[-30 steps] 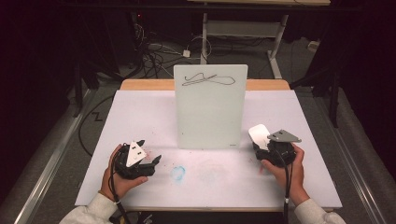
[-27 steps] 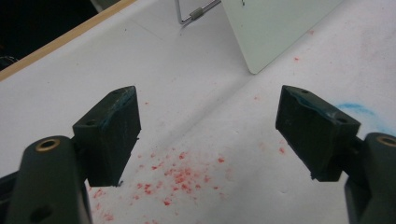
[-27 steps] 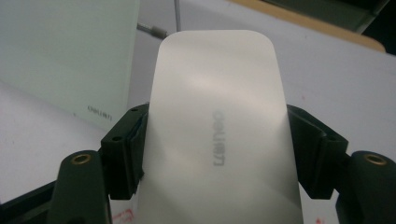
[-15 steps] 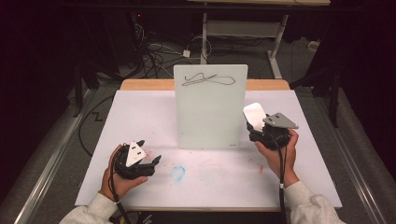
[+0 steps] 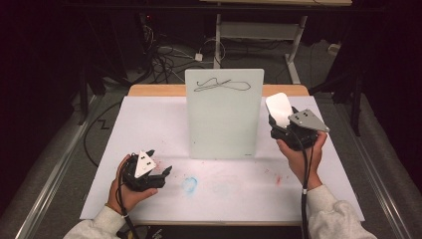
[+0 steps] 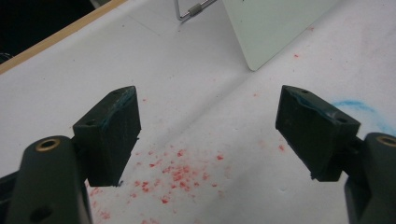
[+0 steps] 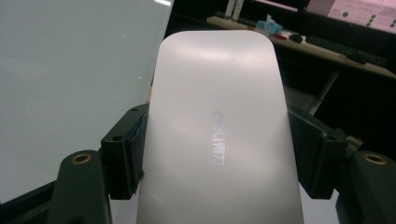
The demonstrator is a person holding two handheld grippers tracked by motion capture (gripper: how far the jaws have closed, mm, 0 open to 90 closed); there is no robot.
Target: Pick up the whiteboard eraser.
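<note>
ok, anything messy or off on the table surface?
Yes. The white table cover is stained: red specks lie scattered under the open left tongs, and a blue smudge sits in front of the upright whiteboard, which carries a black scribble. Nothing looks broken.

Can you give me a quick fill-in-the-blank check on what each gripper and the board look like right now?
1. The right gripper is shut on a white ____.
2. The left gripper has its jaws ____, with nothing between them.
3. The whiteboard stands upright with a ____ scribble near its top edge.
4. On the table near the left gripper lies a smudge of ____ colour.

Missing words: eraser; open; black; blue
</note>
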